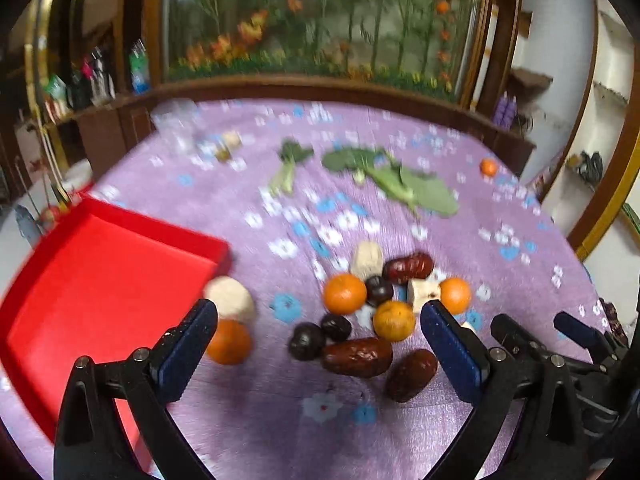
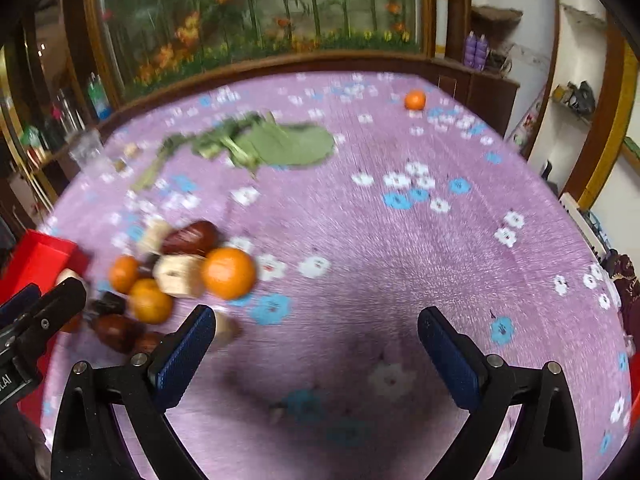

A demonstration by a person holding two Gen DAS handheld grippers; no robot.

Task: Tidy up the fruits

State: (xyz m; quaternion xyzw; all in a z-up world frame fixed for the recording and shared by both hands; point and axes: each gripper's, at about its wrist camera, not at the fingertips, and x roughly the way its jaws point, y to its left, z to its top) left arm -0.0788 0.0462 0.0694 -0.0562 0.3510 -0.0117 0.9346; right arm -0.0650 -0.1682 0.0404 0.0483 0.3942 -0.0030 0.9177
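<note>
While both tools hang over the purple flowered cloth [image 2: 360,240], the left gripper [image 1: 318,314] gapes wide above the fruit pile [image 1: 376,308], empty. Right gripper [image 2: 316,322] spread too, nothing between; red tray [image 1: 100,280] sits just left of the pile.

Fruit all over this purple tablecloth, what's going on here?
A person is sorting fruit with two handheld grippers. Both the left gripper and the right gripper hang open and empty above the cloth. A pile of oranges, dark red dates and pale chunks waits beside the empty red tray. Nothing is picked up yet.
</note>
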